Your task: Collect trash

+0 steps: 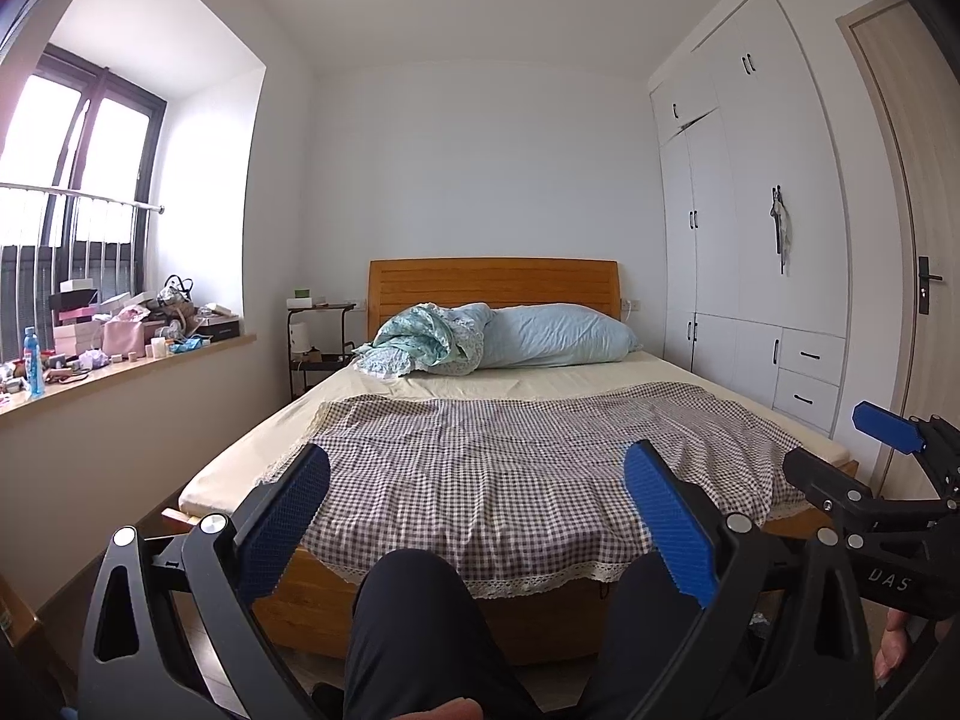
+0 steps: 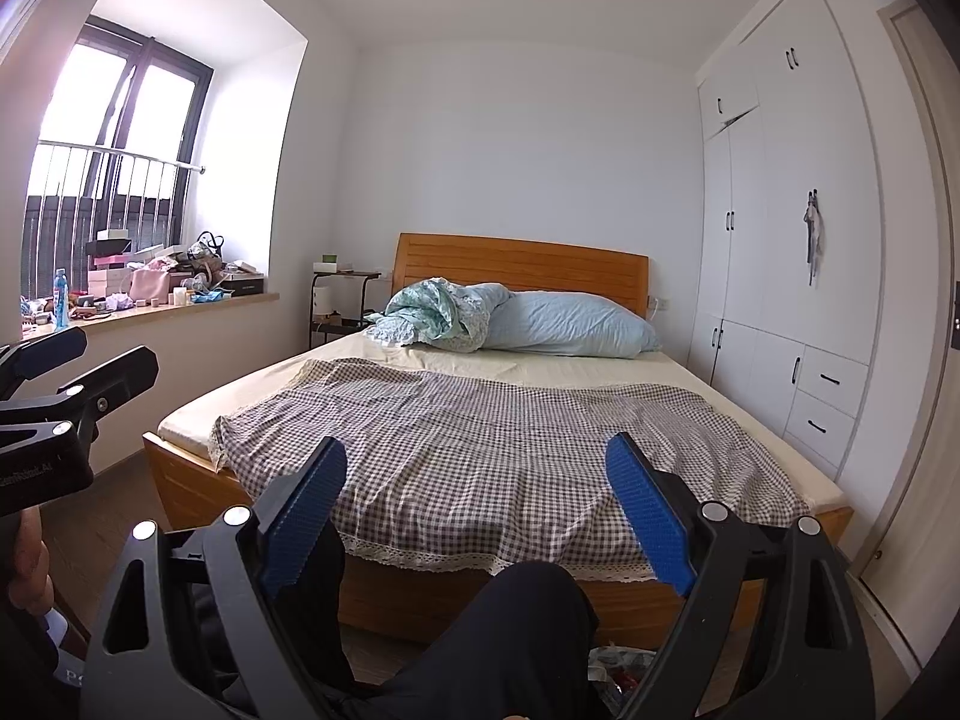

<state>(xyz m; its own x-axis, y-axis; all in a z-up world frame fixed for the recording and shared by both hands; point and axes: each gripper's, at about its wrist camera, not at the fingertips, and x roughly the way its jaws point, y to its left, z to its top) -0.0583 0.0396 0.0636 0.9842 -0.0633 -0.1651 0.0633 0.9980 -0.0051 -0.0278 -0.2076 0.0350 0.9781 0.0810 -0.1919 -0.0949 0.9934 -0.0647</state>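
**Both grippers held wide apart at the foot of a bed, trash seen on the floor below**

Left wrist view: The left gripper [image 1: 477,516] is held at the foot of a wooden bed [image 1: 420,606], its blue-padded jaws spread wide with nothing between them. A checked cloth [image 1: 510,456] is draped over the near end of the mattress, its lace hem hanging over the foot edge. The person's dark-trousered knee [image 1: 414,618] is seen low between the jaws. The right gripper [image 1: 840,456] is seen at the right edge, level with the bed's corner. A strip of bare floor [image 1: 102,552] is left between the bed's left side and the wall under a cluttered window sill [image 1: 150,360]. On the right, a white wardrobe [image 1: 750,276] is set close along the bed.

Right wrist view: The right gripper [image 2: 477,501] is likewise held empty, its jaws far apart above the bed's foot edge. The left gripper [image 2: 78,360] is seen at the left edge, over the floor strip beside the bed. Crumpled trash [image 2: 624,660] is seen on the floor just in front of the bed's footboard, beside the knee and partly hidden by the right jaw; its kind cannot be told. A narrow passage is left between the bed's right corner and the wardrobe and door [image 2: 918,360].
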